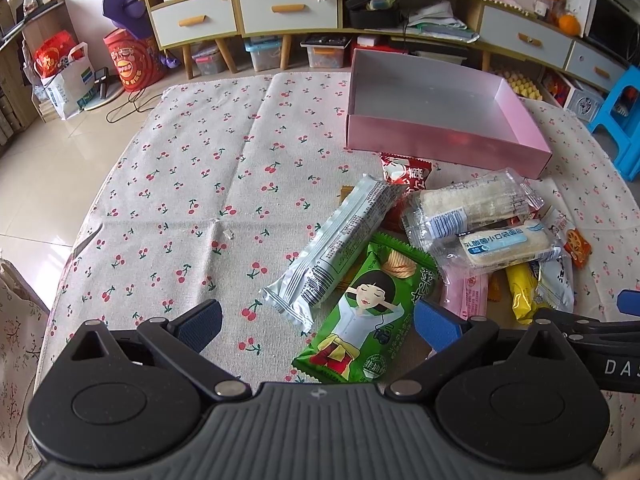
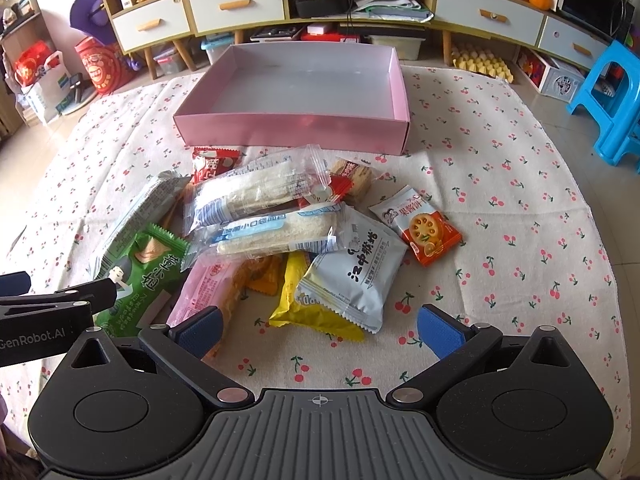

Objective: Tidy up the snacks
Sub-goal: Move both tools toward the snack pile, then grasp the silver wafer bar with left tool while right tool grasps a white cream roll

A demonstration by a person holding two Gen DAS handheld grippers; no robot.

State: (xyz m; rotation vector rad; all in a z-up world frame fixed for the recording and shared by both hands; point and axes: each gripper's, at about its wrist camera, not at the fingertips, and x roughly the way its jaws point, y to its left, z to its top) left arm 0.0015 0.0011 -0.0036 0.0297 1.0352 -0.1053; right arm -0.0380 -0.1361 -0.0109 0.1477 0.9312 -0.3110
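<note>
An empty pink box [image 1: 440, 142] [image 2: 292, 128] stands on the cherry-print cloth behind a heap of snack packets. The heap holds a green chip packet [image 1: 368, 316] [image 2: 140, 280], a silver bar [image 1: 340, 240], two clear-wrapped white cakes [image 2: 256, 192], a pale blue biscuit packet [image 2: 352, 272], a yellow packet [image 2: 296, 304], a pink packet [image 2: 204, 288], a red packet [image 1: 408, 172] and an orange-and-white packet [image 2: 420, 228]. My left gripper [image 1: 318, 322] stands open, low over the near end of the green packet. My right gripper [image 2: 320, 328] stands open just before the yellow and blue packets, holding nothing.
The cherry-print cloth [image 1: 200, 184] covers a low table with bare room on the left. A blue stool [image 2: 612, 96] stands at the right. Cabinets with drawers [image 2: 236, 4] and storage bins line the back; red bags [image 1: 132, 60] sit on the floor at left.
</note>
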